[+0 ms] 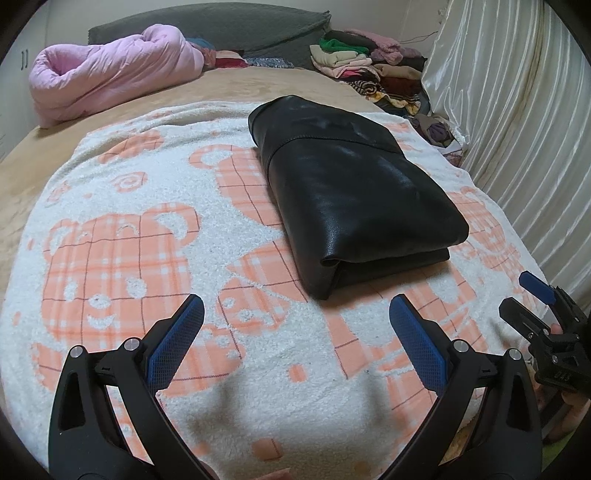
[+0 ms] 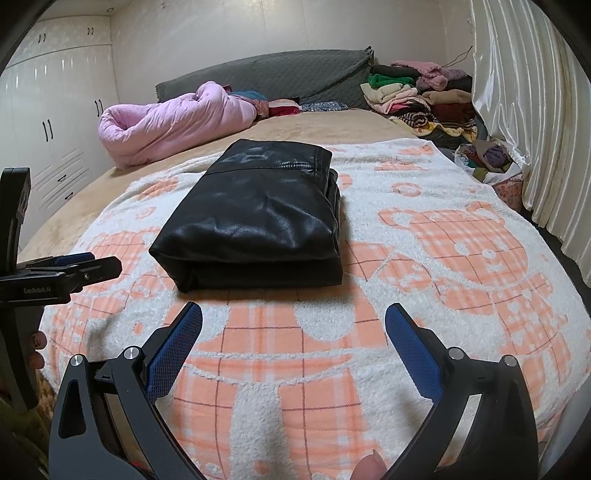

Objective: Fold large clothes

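Note:
A black leather garment (image 1: 351, 184) lies folded into a thick rectangle on the white and orange bear-print blanket (image 1: 147, 229); it also shows in the right wrist view (image 2: 255, 221). My left gripper (image 1: 295, 306) is open and empty, held above the blanket in front of the garment and apart from it. My right gripper (image 2: 293, 314) is open and empty, also in front of the garment. The right gripper appears at the right edge of the left wrist view (image 1: 528, 295). The left gripper appears at the left edge of the right wrist view (image 2: 85, 264).
A rolled pink quilt (image 1: 110, 77) lies at the far left of the bed. A pile of folded clothes (image 1: 369, 70) sits at the far right by the grey headboard (image 1: 221, 29). White curtains (image 1: 517, 110) hang along the right. White wardrobes (image 2: 55, 110) stand at left.

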`<action>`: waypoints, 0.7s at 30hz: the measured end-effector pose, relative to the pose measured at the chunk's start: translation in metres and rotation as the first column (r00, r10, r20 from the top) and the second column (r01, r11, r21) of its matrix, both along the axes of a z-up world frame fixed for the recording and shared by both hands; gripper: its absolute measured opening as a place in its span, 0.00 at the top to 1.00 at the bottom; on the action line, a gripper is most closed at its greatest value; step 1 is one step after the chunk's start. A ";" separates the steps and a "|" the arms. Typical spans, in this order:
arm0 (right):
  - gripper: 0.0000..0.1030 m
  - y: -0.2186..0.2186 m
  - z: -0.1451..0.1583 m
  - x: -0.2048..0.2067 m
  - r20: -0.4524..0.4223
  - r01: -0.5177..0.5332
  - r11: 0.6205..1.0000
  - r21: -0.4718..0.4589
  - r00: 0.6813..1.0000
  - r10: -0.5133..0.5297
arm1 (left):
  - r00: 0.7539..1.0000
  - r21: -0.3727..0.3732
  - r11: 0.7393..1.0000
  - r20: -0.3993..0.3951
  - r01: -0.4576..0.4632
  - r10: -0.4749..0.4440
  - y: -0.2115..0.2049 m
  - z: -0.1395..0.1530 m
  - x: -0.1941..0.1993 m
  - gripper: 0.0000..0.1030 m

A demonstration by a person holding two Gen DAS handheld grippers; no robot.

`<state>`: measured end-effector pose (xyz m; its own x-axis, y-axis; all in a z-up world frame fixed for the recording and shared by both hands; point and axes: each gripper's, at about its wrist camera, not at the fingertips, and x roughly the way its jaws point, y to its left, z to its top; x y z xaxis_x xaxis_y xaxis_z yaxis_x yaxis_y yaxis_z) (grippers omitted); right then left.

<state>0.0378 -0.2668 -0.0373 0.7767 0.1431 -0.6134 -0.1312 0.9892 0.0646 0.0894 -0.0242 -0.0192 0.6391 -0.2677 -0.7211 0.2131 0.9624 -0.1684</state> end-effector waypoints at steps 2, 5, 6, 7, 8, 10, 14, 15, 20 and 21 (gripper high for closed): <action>0.04 0.000 0.000 0.000 0.001 -0.002 1.000 -0.002 1.000 0.002 | 1.000 0.001 1.000 0.000 -0.002 0.002 0.000 0.000 -0.001 0.09; 0.04 0.000 0.000 0.000 0.000 0.001 1.000 -0.002 1.000 -0.001 | 1.000 0.000 1.000 0.001 -0.003 0.003 0.000 0.001 0.000 0.09; 0.04 0.000 0.000 0.000 0.000 0.000 1.000 -0.003 1.000 0.000 | 1.000 -0.001 1.000 0.001 -0.003 0.003 0.000 0.001 0.000 0.09; 0.04 0.001 0.000 0.000 0.000 0.002 1.000 -0.005 1.000 -0.002 | 1.000 0.002 1.000 0.002 -0.004 0.004 0.000 0.001 -0.001 0.09; 0.04 0.001 0.000 0.000 0.000 0.003 1.000 -0.004 1.000 -0.003 | 1.000 0.003 1.000 0.002 -0.003 0.003 0.000 0.001 -0.001 0.09; 0.04 0.000 0.000 0.000 -0.001 0.001 1.000 -0.002 1.000 -0.001 | 1.000 0.001 1.000 0.002 -0.001 0.001 -0.001 0.001 -0.001 0.09; 0.04 -0.001 -0.001 0.000 -0.002 0.002 1.000 -0.006 1.000 -0.002 | 1.000 0.001 1.000 0.001 -0.003 0.003 -0.001 0.000 -0.001 0.09; 0.04 -0.001 -0.001 0.000 -0.002 0.002 1.000 -0.006 1.000 -0.002 | 1.000 0.002 1.000 0.001 -0.003 0.003 -0.001 0.000 -0.001 0.09; 0.04 -0.005 -0.001 -0.002 -0.003 0.015 1.000 -0.008 1.000 -0.015 | 1.000 0.015 1.000 -0.016 -0.003 0.003 0.002 -0.003 -0.001 0.09; 0.04 -0.006 -0.001 -0.002 -0.009 0.022 1.000 -0.007 1.000 -0.022 | 1.000 0.015 1.000 -0.029 -0.008 0.008 0.003 -0.004 0.000 0.09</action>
<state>0.0355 -0.2731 -0.0383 0.7742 0.1222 -0.6210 -0.1092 0.9923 0.0592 0.0897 -0.0210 -0.0234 0.6197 -0.2517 -0.7434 0.2003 0.9665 -0.1602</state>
